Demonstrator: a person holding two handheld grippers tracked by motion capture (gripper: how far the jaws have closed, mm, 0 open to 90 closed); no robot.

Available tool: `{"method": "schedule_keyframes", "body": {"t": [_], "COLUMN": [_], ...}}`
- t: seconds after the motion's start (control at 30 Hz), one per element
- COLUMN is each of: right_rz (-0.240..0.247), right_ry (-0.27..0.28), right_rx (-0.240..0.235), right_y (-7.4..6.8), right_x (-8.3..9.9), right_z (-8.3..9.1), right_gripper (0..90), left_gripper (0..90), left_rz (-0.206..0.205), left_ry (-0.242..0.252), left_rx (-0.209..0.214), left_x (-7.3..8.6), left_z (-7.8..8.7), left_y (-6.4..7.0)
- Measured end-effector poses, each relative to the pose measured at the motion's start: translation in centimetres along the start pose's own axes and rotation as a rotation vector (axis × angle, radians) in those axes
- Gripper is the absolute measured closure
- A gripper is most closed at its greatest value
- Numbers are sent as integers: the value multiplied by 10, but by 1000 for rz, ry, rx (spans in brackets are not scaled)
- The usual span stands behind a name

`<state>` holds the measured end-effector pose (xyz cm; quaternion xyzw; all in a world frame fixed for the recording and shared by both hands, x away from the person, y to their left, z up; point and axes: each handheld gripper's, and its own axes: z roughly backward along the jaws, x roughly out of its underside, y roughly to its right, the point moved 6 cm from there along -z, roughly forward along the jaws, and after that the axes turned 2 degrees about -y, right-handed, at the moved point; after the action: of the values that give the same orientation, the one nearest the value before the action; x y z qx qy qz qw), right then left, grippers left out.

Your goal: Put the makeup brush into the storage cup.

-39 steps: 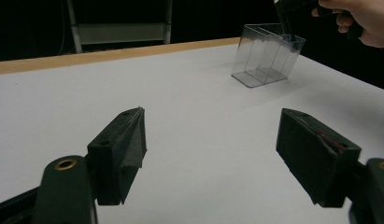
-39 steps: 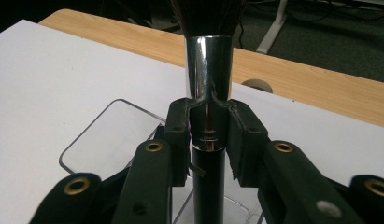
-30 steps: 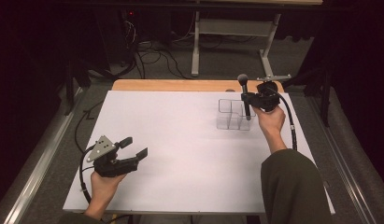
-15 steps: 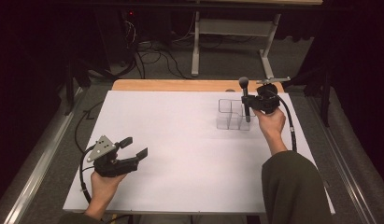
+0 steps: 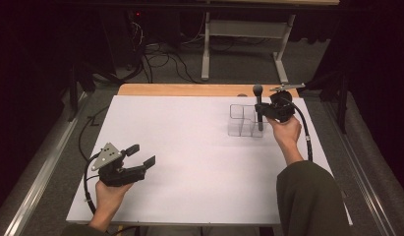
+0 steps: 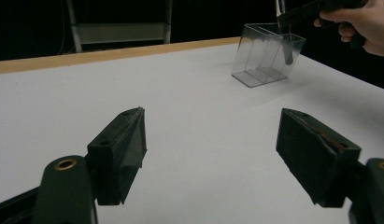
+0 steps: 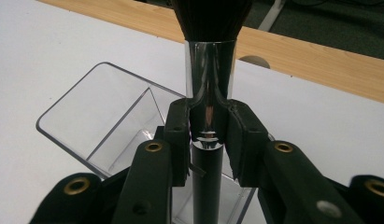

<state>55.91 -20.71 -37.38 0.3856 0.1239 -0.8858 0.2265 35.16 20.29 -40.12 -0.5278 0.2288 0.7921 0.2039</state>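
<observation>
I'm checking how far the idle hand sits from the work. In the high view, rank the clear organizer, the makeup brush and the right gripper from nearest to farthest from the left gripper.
From the left gripper, at the table's near left:
1. Clear organizer, far right of centre.
2. Makeup brush, upright in the organizer's right end.
3. Right gripper, clamped on the brush, just right of it; nearly level with the brush.

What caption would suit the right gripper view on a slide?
Right gripper clamps a makeup brush upright, handle lowered into a clear divided organizer.

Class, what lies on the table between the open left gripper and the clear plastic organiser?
Nothing: bare white table separates left gripper from clear plastic organiser, seen in the high view.
</observation>
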Motion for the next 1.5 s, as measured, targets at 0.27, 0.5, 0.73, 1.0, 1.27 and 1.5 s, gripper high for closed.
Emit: {"method": "schedule_keyframes", "body": {"t": [0.27,0.5,0.73,1.0,1.27,1.5], "right_rz": [8,1,-2,-3,-3,0], "right_ry": [-9,-24,-19,16,51,65], "right_rx": [2,-1,-1,-8,-14,-30], "right_y": [0,0,-3,-5,-8,-12], "right_x": [2,3,4,7,7,8], "right_z": [-1,-2,0,15,28,33], "right_gripper": [739,734,622,596,581,562], "left_gripper": [245,245,245,245,245,245], "left_rz": [-1,-1,-2,-4,-4,-4], "left_ry": [-1,-1,-2,-2,-2,0], "left_rx": [0,1,1,-1,-4,-3], "left_x": [0,0,0,0,0,0], "left_z": [0,0,0,0,0,0], "left_y": [0,0,0,1,1,1]}}
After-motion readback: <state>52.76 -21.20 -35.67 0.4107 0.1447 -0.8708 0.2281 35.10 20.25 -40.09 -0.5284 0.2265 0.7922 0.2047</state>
